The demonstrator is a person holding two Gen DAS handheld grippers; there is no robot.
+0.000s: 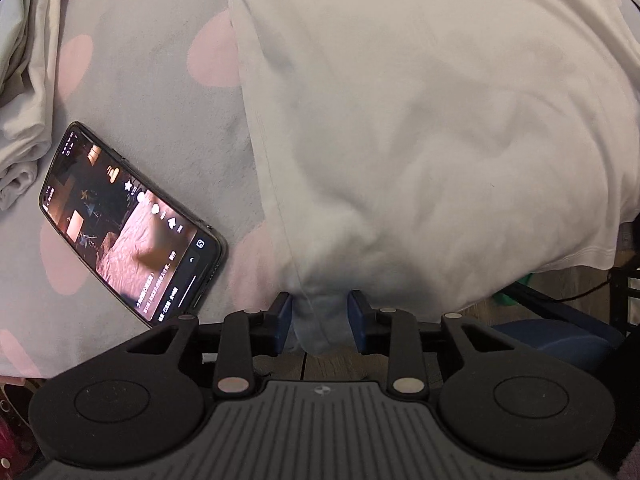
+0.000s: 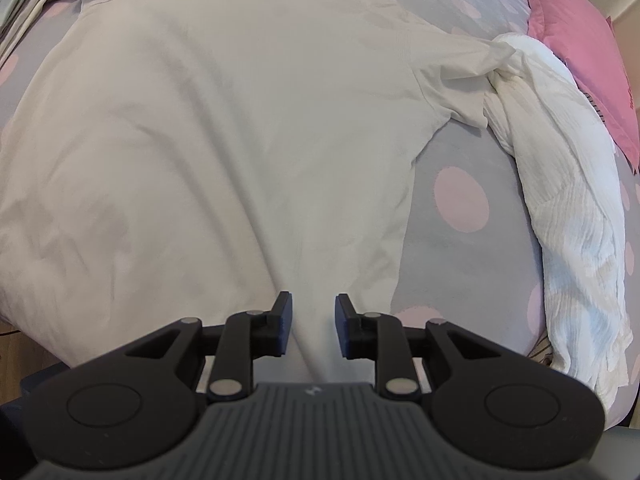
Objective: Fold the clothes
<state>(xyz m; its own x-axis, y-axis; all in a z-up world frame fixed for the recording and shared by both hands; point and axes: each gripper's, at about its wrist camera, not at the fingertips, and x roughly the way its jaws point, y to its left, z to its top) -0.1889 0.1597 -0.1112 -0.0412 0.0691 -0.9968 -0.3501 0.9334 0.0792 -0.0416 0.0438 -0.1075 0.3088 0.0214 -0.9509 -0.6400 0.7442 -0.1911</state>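
Hand-held grippers around shirt hem

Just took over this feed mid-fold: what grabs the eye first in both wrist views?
The big cream T-shirt spread across the grey bedsheet with pink dots dominates both views, its hem bunched between the fingers of the left gripper and the right gripper. Next comes the lit phone lying screen-up left of the shirt, then the crinkled white cloth and pink pillow on the right.
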